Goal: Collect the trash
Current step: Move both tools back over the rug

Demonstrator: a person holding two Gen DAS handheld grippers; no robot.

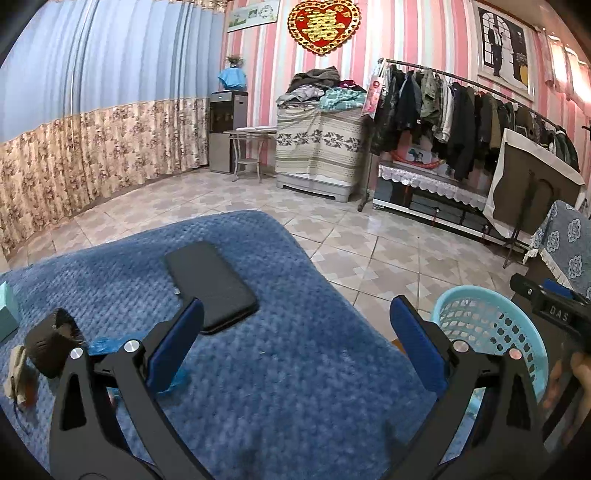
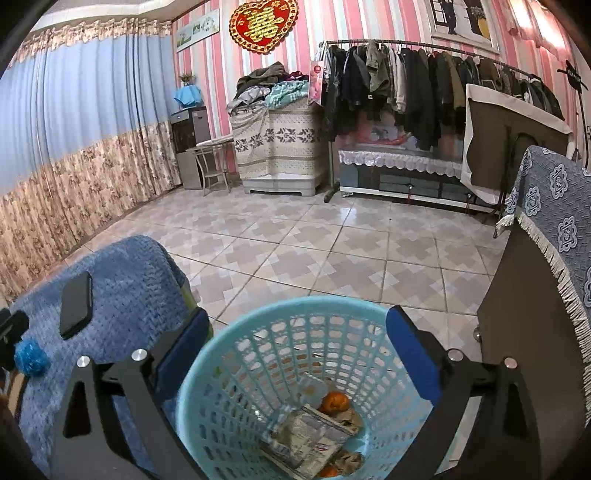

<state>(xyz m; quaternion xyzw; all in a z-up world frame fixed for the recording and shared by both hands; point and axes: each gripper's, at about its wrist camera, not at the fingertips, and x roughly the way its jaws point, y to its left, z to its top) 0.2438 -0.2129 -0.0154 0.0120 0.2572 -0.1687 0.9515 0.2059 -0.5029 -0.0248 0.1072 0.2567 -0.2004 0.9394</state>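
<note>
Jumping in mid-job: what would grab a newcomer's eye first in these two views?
The light-blue basket directly under the open right hand-held gripper, with crumpled paper and orange peel already inside. Then the black phone lying flat on the blue blanket, just ahead of the open left hand-held gripper. On the far striped wall hangs a big red-and-gold heart ornament.

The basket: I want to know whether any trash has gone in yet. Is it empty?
Not empty. The right wrist view shows the basket upright, with crumpled paper and orange peel at its bottom.
</note>
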